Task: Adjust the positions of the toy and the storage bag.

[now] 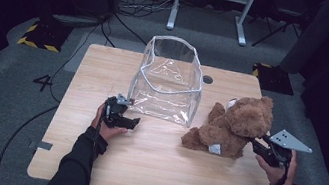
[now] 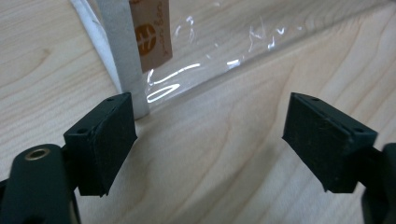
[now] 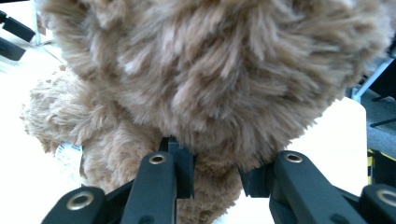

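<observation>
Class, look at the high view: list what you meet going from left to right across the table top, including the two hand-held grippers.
left gripper → clear plastic bag → brown teddy bear → right gripper

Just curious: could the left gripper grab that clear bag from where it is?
Probably yes: the left gripper is open, right at the bag's near corner, with bare table between them.
</observation>
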The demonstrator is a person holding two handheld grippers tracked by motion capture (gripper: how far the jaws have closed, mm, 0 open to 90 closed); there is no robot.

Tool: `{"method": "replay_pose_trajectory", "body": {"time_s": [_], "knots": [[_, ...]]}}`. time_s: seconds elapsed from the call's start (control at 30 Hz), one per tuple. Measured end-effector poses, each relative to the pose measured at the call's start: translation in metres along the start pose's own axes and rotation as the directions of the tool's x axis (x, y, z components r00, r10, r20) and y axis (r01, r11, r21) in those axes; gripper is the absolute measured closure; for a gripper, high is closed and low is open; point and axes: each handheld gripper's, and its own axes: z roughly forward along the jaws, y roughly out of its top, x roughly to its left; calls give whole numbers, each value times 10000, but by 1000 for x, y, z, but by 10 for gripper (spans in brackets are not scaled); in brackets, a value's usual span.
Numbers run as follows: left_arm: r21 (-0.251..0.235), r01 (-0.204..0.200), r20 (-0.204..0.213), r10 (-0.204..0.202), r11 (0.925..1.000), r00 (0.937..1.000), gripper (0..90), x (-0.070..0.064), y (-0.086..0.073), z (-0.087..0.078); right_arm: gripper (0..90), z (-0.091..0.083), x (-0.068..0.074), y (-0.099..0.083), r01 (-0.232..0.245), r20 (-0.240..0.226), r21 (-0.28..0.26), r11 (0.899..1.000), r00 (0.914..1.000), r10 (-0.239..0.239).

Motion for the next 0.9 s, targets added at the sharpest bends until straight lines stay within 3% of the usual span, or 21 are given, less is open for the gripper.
{"method": "replay_pose_trajectory", "body": {"time_s": [0.07,0.13,0.27,0.33,0.4,0.5,0.6,0.77,0.8,0.87,0.9], "knots": [[-3,-121,151,121,9999,9998,183,-1,3,2,709,0,0,0,24,-47,-10,10000,10000,-24],[-118,58,274,-55,9999,9996,202,1,6,4,709,0,0,0,19,-59,-29,10000,10000,-19],[-403,483,81,-480,9980,9988,326,1,12,8,700,-1,0,-2,-45,-218,-55,10000,9998,44],[-512,236,54,-234,9984,9997,356,-3,14,9,697,-3,1,-2,21,-257,-64,10000,9997,-23],[-539,263,34,-262,9982,9997,379,-5,15,10,695,-3,1,-3,38,-285,-74,10000,9996,-40],[-563,-71,-154,62,9984,9999,483,-8,18,13,695,-3,1,-3,-6,-368,-94,10000,9993,2],[-483,-358,-264,346,9982,9991,663,-8,18,14,691,-4,1,-4,-3,-378,-107,9999,9993,-1],[-508,-471,-347,453,9976,9984,824,-9,18,10,689,-4,2,-5,-45,-398,-127,9999,9992,40],[-508,-471,-347,453,9976,9984,824,-9,18,10,689,-4,2,-5,-45,-398,-127,9999,9992,40],[-620,-52,-262,36,9981,9997,700,-6,15,5,688,-4,2,-5,-24,-399,-116,9999,9992,19],[-687,-74,-49,71,9976,10000,700,-4,14,3,689,-4,2,-5,-23,-400,-119,9999,9992,18]]}}
